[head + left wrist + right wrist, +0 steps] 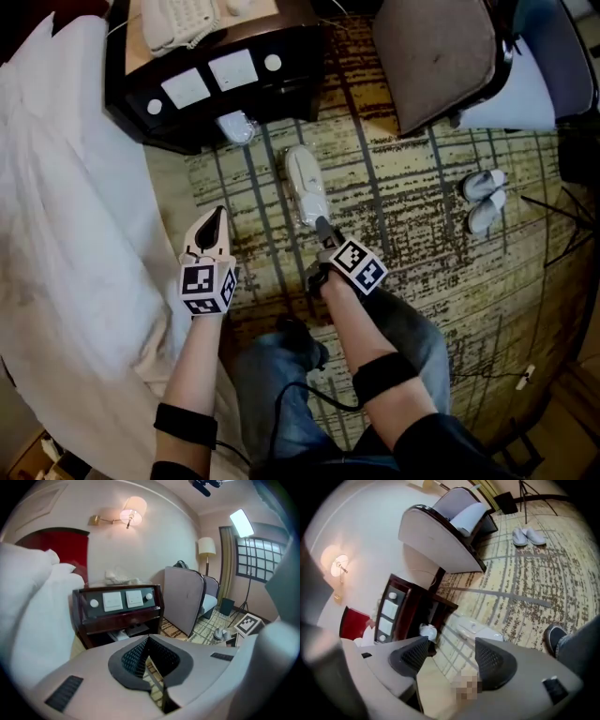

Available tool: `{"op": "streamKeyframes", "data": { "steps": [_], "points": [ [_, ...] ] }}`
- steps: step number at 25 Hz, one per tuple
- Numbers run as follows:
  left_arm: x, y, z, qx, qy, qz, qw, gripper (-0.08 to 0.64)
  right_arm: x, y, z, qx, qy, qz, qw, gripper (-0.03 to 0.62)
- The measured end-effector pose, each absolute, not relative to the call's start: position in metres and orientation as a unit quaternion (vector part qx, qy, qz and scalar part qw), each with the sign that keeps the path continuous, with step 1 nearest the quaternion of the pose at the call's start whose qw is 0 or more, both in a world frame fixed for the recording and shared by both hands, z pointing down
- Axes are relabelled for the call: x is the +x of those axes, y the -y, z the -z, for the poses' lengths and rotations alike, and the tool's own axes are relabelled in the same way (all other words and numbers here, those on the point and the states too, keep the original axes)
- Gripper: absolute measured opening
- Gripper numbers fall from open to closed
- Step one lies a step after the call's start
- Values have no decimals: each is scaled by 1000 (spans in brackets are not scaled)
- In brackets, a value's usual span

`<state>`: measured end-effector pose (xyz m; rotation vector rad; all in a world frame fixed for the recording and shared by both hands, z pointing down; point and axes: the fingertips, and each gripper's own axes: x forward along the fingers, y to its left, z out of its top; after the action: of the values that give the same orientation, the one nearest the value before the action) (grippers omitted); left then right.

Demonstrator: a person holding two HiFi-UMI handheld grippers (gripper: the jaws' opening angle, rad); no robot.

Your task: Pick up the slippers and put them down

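Left hand-held gripper (214,217): jaws together, empty, in front of the nightstand (291,89). Right hand-held gripper (323,228): jaws apart, nothing between them. White slipper (305,183) lies on the carpet (412,244) just in front of the nightstand. Second white pair (483,199) sits well to its right.

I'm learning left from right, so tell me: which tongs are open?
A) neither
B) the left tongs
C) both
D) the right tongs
D: the right tongs stand wide apart with nothing between them, while the left tongs are pressed shut.
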<state>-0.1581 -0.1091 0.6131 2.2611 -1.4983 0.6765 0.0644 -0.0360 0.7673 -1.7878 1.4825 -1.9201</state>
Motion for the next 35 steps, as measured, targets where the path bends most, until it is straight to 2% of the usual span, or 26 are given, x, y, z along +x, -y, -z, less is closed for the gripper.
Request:
{"op": "streamKeyframes", "data": {
  "steps": [8,14,16,19,22,25,35],
  "points": [
    [-170,47,-387,783,549,-218,195,1,70,30,-508,-577,-576,578,34,169],
    [-170,-1,-241,790,551,-197,182,1,78,11,-330,-535,-669,515,37,22],
    [-176,-15,-205,793,553,-188,173,1,84,1,-283,-526,-699,484,27,8],
    [-180,-30,-160,800,552,-165,167,1,96,-13,-229,-521,-742,422,-25,3],
    [-182,-41,-132,806,549,-156,156,1,112,-21,-188,-525,-768,358,-74,3],
    [-184,-54,-118,803,555,-152,153,1,128,-30,-153,-524,-786,315,-93,3],
    [-182,-98,-101,765,604,-151,164,1,176,-50,-144,-490,-820,207,-214,3]
  ]
}}
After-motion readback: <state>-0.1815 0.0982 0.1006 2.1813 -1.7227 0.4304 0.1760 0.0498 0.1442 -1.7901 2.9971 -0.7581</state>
